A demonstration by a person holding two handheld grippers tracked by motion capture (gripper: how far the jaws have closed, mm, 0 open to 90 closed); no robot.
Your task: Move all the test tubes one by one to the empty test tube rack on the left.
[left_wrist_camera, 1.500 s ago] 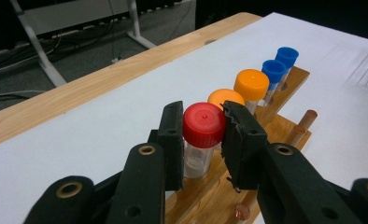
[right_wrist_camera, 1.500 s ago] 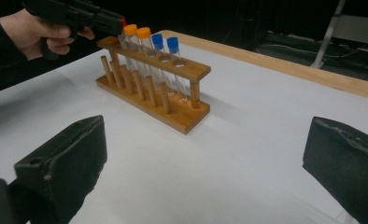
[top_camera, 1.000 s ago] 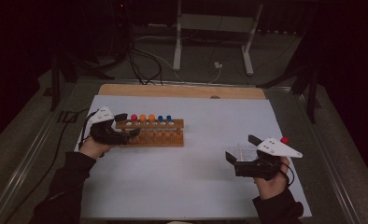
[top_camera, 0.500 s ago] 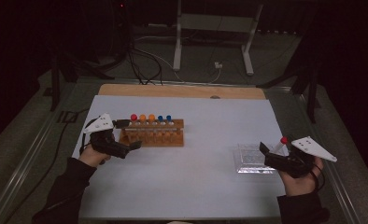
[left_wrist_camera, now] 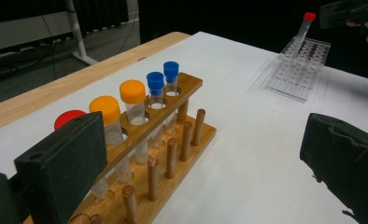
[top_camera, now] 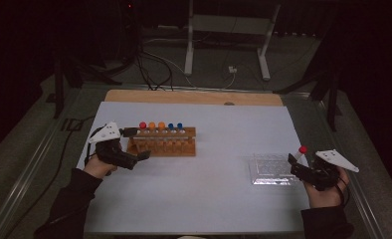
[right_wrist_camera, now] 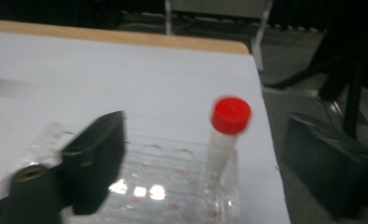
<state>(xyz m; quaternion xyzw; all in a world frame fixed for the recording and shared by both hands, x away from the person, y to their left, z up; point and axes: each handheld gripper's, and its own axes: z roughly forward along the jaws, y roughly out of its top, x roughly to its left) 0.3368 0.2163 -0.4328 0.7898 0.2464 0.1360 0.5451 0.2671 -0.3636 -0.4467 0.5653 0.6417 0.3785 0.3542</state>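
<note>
Left gripper (top_camera: 137,144) by wooden rack (top_camera: 162,144); right gripper (top_camera: 294,162) at clear tray (top_camera: 271,169)

Bare white table (top_camera: 219,189) runs open between the wooden rack (top_camera: 164,145) of upright capped tubes at left and the clear plastic rack (top_camera: 273,169) at right, where one red-capped tube (top_camera: 299,155) sticks up at its far right corner.

1. The wooden rack (top_camera: 162,146) stands on the bench (top_camera: 209,199) at nine o'clock, with five tubes (top_camera: 161,130) in its back row.
2. The clear tray (top_camera: 272,169) lies at three o'clock, with one tube (top_camera: 300,152) in its right end.
</note>
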